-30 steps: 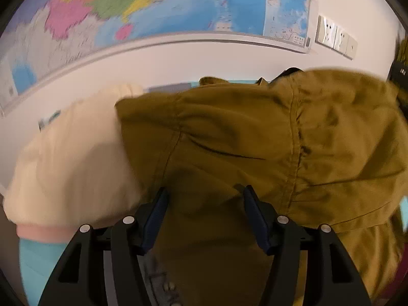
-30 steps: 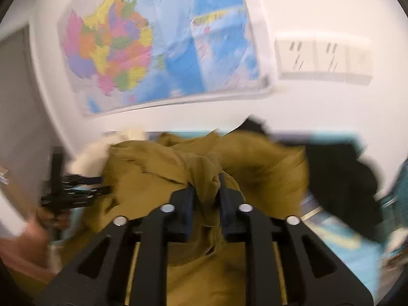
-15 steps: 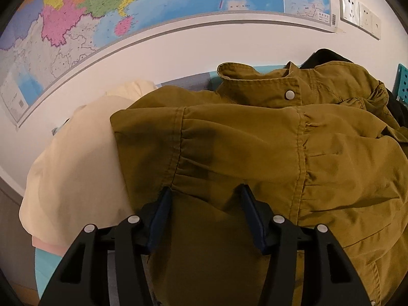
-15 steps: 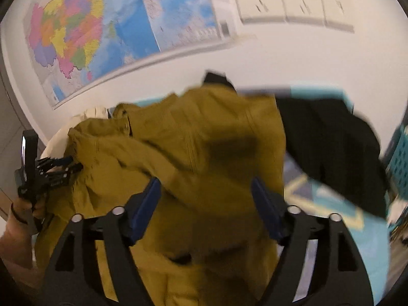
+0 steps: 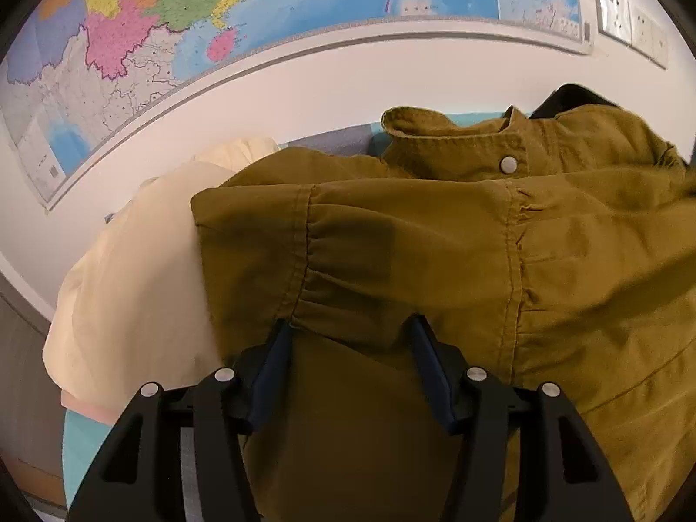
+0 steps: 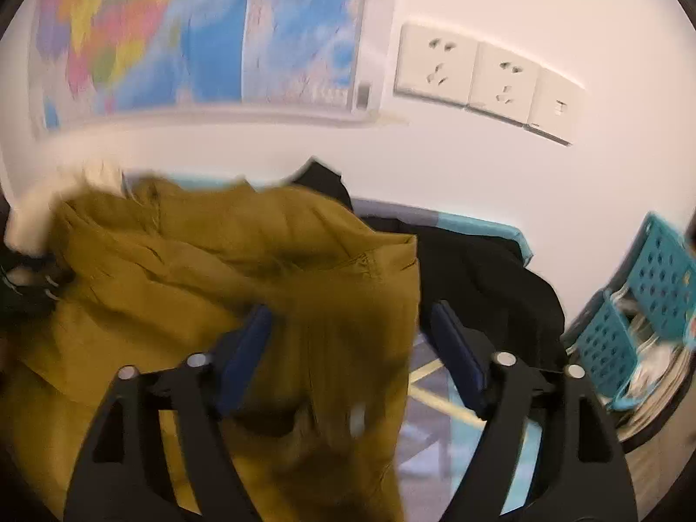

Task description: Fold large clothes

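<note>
**Olive jacket heaped on the table, both claws over it**

Olive-brown jacket (image 5: 435, 252): woven cotton look, matte, with stitched seams and a gathered, puckered band along one panel. A stand-up collar with a round metal snap (image 5: 508, 164) sits at the far side, toward the wall. The garment lies bunched in a soft mound on the table (image 6: 478, 224), whose surface shows light blue and grey at the edges.

Left gripper (image 5: 350, 339): black frame, dark blue pads, jaws standing apart. The gathered seam of the jacket runs across between them, the fabric passing over the tips. Whether the pads actually press the cloth cannot be told from here.

Right gripper (image 6: 350, 319): same build; jaws closing, with a blurred fold of the jacket hanging between them. The right-hand pad stands clear of the cloth, over bare table.

Beside the jacket, on its left edge, a cream garment (image 5: 130, 287), smooth and puffy, with a pale pink hem. Behind and to the right, a black garment (image 6: 487, 269), limp and crumpled, partly under the olive one.

Wall behind: glossy coloured map (image 5: 217, 21), white socket plates (image 6: 474, 74). Teal perforated plastic baskets (image 6: 630, 317) at the far right.
</note>
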Tool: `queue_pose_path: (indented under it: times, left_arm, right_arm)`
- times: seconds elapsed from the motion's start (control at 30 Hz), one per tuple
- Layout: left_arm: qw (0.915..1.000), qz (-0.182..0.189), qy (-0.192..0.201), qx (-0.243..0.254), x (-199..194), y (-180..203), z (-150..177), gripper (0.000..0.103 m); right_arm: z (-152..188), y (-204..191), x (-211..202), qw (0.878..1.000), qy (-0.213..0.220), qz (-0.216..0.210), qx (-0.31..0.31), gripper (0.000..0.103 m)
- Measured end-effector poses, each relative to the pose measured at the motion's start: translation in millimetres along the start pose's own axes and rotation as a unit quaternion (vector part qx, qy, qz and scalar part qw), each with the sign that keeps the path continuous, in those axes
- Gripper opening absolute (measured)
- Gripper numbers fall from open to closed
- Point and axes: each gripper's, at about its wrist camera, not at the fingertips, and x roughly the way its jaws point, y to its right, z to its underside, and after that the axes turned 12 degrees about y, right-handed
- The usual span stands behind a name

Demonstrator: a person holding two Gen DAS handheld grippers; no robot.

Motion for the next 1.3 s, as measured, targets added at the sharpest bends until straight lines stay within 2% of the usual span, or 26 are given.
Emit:
queue_pose_path:
  times: [0.07,0.13,0.2,0.3,0.4,0.43,0.5,0.57,0.67,0.73,0.77,0.87,0.97,1.07,1.23,1.3]
  left_arm:
    - [0.9999,-0.006,0.004,0.009,-0.9,3.0,1.4,0.055]
    - [1.0000,0.000,0.005,0.007,-1.5,0.4,1.6,0.055]
    - [1.0000,0.007,0.004,0.002,-2.1,-2.1,1.9,0.056]
    - [0.9999,0.008,0.006,0.014,-3.5,1.1,2.2,0.059]
    - [0.9998,0.002,0.006,0.020,-2.5,5.8,1.4,0.059]
    - [0.9998,0.002,0.006,0.020,-1.7,6.1,1.4,0.059]
    - [0.9998,0.008,0.005,0.019,0.4,4.5,1.7,0.060]
    - [0.9997,0.019,0.004,0.012,-2.6,1.0,1.1,0.062]
    - [0.9992,0.033,0.020,0.008,-18.8,-1.8,1.2,0.062]
    - [0.9970,0.069,0.034,0.010,-34.1,-2.2,4.1,0.063]
    - [0.9941,0.101,0.035,0.017,-41.1,-0.2,7.6,0.063]
    - [0.9896,0.138,0.022,0.034,-42.6,7.5,15.9,0.063]
    - [0.9894,0.140,0.001,0.039,-26.6,12.9,20.3,0.063]
    - [0.9907,0.131,-0.015,0.034,-10.7,18.7,18.9,0.069]
    - [0.9934,0.110,-0.008,0.031,-23.8,20.1,19.3,0.069]
    - [0.9924,0.116,0.018,0.036,-41.4,17.8,22.3,0.069]
  right_arm:
    - [8.7,5.4,11.6,0.999,-0.023,-0.017,0.023,0.061]
    - [17.3,11.1,4.1,0.998,-0.007,-0.044,0.050,0.055]
    - [21.4,11.5,-7.6,0.996,0.005,-0.069,0.061,0.056]
    - [28.7,-5.0,-16.1,0.992,0.002,-0.121,0.044,0.053]
    - [41.5,-23.9,2.0,0.991,-0.035,-0.127,0.001,0.049]
    - [46.9,-26.1,12.9,0.991,-0.049,-0.124,0.001,0.040]
    - [53.3,-23.6,28.5,0.991,-0.067,-0.113,0.006,0.030]
    - [60.5,-18.9,41.7,0.990,-0.082,-0.111,0.016,0.029]
    - [56.0,-18.6,36.2,0.992,-0.077,-0.103,0.015,0.030]
    - [49.8,-12.5,16.4,0.992,-0.050,-0.111,0.037,0.036]
    - [47.2,-10.9,11.4,0.991,-0.042,-0.116,0.041,0.037]
    - [43.1,-12.7,-1.2,0.990,-0.032,-0.135,0.029,0.038]
    - [47.9,-18.8,12.8,0.989,-0.055,-0.139,0.020,0.038]
    - [58.2,-17.4,39.6,0.989,-0.089,-0.118,0.019,0.035]
    - [47.9,-12.5,30.7,0.989,-0.071,-0.122,0.048,0.043]
    - [43.2,-12.9,12.8,0.988,-0.052,-0.137,0.050,0.046]
